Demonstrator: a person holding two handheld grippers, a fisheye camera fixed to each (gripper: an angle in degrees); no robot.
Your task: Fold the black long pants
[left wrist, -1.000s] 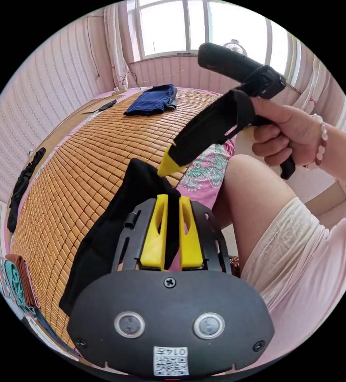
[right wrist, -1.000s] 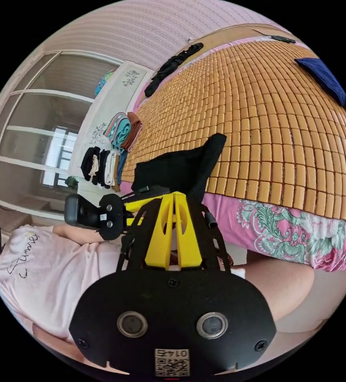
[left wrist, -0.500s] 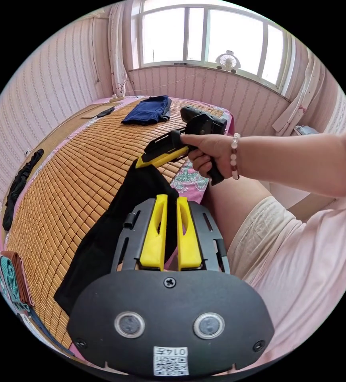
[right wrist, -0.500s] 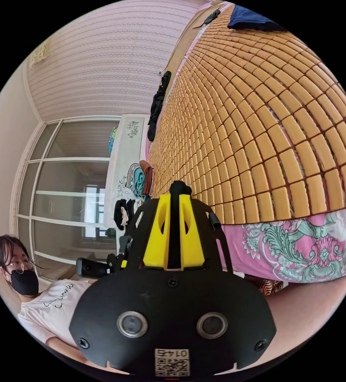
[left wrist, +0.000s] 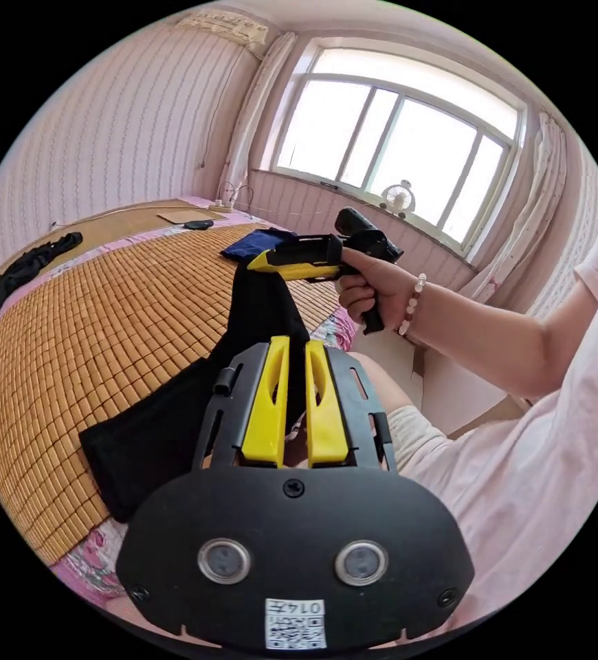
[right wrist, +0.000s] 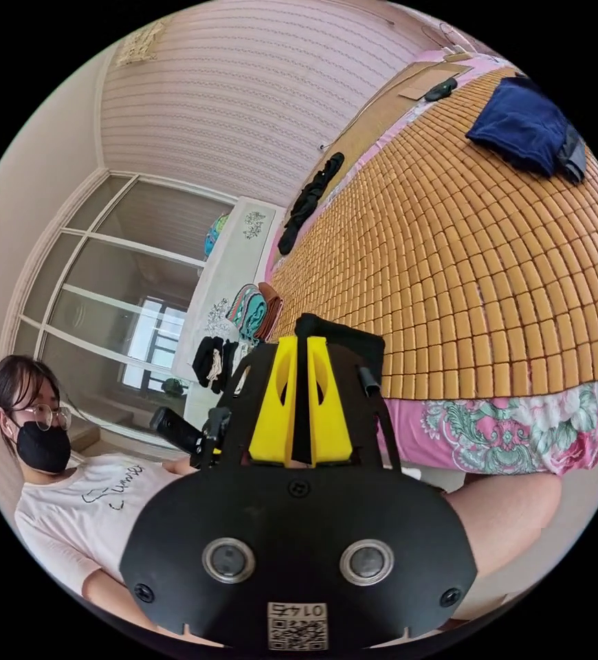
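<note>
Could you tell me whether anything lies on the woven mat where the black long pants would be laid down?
Nothing visible: the woven bamboo mat beside the black long pants is bare; the folded navy garment lies farther off.

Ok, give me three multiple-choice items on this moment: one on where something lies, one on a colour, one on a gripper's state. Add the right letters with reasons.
1. Where does the folded blue garment lie?
A. on the bamboo mat
B. on the floor
C. on the windowsill

2. What colour are the pants held in the grippers?
A. white
B. black
C. red

3. How is the right gripper?
A. wide open above the mat
B. lying on the bed
C. shut on the pants

Key: 1 A, it rests on the bamboo mat far from the person; 2 B, the cloth is black; 3 C, both yellow jaws pinch black fabric.
</note>
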